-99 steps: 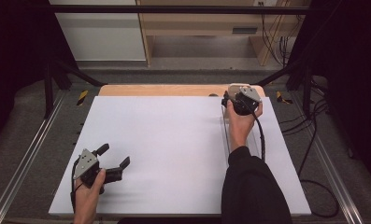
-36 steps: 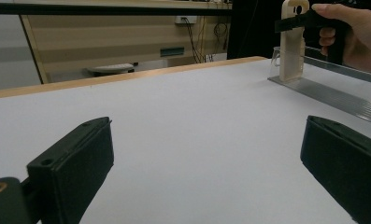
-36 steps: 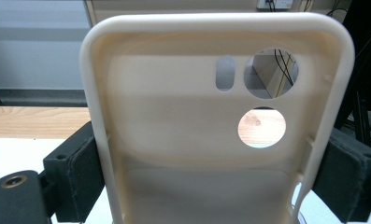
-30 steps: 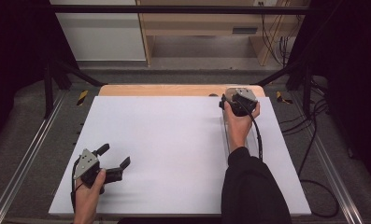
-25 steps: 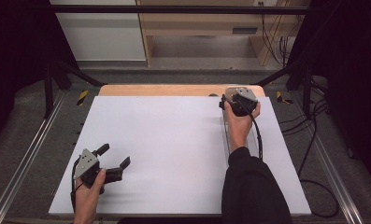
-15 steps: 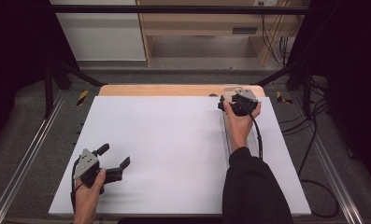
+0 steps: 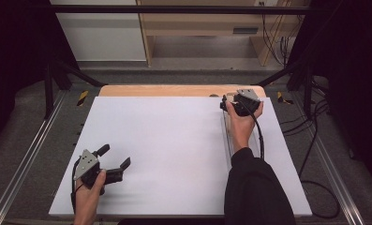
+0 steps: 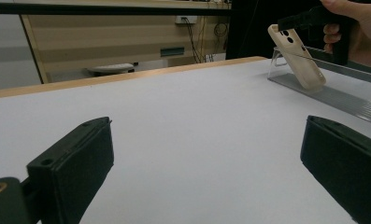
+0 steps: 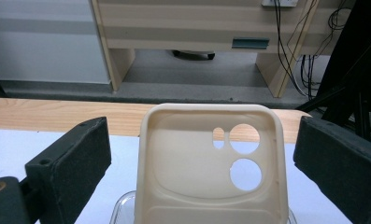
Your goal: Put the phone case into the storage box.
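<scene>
A cream phone case (image 9: 211,163) with camera cut-outs leans upright on a clear plastic stand (image 9: 122,205) at the far right of the white board. My right gripper (image 9: 202,163) is open, one jaw on each side of the case, with gaps to both. In the left gripper view the case (image 8: 297,58) tilts against the long clear stand (image 8: 323,91), with the right gripper (image 8: 314,21) just above it in a hand. In the high view my right gripper (image 7: 226,105) is near the far edge. My left gripper (image 7: 114,156) rests open and empty at the near left.
The white board (image 7: 174,140) lies on a wooden table whose far edge (image 7: 165,90) shows beyond it. Metal rails (image 7: 29,154) run along both sides. Cables (image 7: 310,140) trail on the floor to the right. Shelving stands behind the table.
My right gripper has shifted very slightly left at the case. The left gripper has stayed still.
</scene>
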The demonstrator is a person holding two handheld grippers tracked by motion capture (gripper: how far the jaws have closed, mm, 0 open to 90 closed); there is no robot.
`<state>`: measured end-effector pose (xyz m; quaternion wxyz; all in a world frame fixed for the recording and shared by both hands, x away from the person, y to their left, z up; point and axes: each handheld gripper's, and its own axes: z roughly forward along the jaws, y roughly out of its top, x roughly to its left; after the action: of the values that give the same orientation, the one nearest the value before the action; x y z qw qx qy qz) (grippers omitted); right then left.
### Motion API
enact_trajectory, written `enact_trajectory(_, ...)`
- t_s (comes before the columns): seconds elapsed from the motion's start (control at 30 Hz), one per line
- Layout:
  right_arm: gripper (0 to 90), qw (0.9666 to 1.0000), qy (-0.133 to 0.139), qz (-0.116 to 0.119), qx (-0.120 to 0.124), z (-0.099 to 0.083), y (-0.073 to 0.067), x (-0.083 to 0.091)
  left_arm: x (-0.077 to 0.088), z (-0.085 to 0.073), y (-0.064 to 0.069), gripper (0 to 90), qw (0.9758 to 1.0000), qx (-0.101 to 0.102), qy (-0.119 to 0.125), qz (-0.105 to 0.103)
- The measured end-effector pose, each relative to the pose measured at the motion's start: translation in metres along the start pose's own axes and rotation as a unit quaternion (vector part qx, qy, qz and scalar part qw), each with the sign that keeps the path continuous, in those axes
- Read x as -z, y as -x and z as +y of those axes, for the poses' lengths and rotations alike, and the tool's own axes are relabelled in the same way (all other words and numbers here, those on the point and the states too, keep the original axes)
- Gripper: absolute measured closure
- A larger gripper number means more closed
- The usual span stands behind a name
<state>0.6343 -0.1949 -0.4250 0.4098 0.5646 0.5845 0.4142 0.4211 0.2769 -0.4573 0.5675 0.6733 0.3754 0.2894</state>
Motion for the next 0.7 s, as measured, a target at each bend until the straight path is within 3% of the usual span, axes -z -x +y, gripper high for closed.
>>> enact_trajectory(0.37, 4.6, 1.0000, 0.003, 0.005, 0.002, 0.007, -0.001, 0.007, 0.000, 0.000, 0.000, 2.1, 1.0000, -0.001, -0.002, 0.002)
enact_trajectory(0.7, 4.2, 0.9996, -0.013, 0.022, 0.012, 0.014, -0.004, 0.019, 0.000, 0.001, 0.000, 2.1, 1.0000, -0.004, -0.001, 0.000)
